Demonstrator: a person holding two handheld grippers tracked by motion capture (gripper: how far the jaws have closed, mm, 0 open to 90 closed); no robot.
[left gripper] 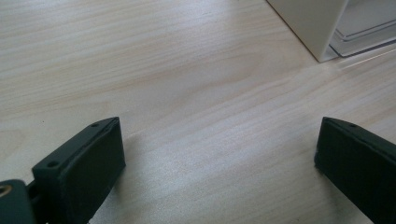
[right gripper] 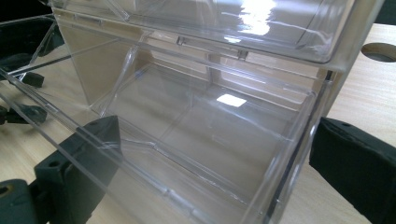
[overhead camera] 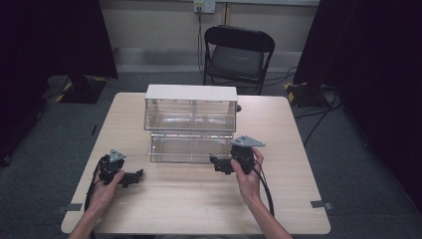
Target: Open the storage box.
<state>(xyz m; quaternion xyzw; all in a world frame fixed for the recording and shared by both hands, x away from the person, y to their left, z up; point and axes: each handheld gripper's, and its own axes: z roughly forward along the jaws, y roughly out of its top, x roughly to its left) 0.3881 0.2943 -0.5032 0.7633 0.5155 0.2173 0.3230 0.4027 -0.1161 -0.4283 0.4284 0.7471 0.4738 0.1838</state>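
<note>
A clear plastic drawer cabinet (overhead camera: 190,107) with a white top stands mid-table. Its lower drawer (overhead camera: 191,148) is pulled out toward me and looks empty. My right gripper (overhead camera: 217,164) sits at the drawer's front right corner. In the right gripper view the right gripper (right gripper: 215,158) has its jaws wide apart, one seen through the clear front wall of the drawer (right gripper: 196,135), the other outside its right side, neither pressing. My left gripper (overhead camera: 137,177) rests low on the table at the front left. Its jaws stand open over bare wood in the left gripper view (left gripper: 219,154).
The wooden table (overhead camera: 199,204) has bare room in front of the cabinet and on both sides. A round hole (right gripper: 380,51) is in the tabletop beside the cabinet. The cabinet's white side (left gripper: 310,23) lies ahead of the left gripper. A black folding chair (overhead camera: 238,55) stands beyond the table.
</note>
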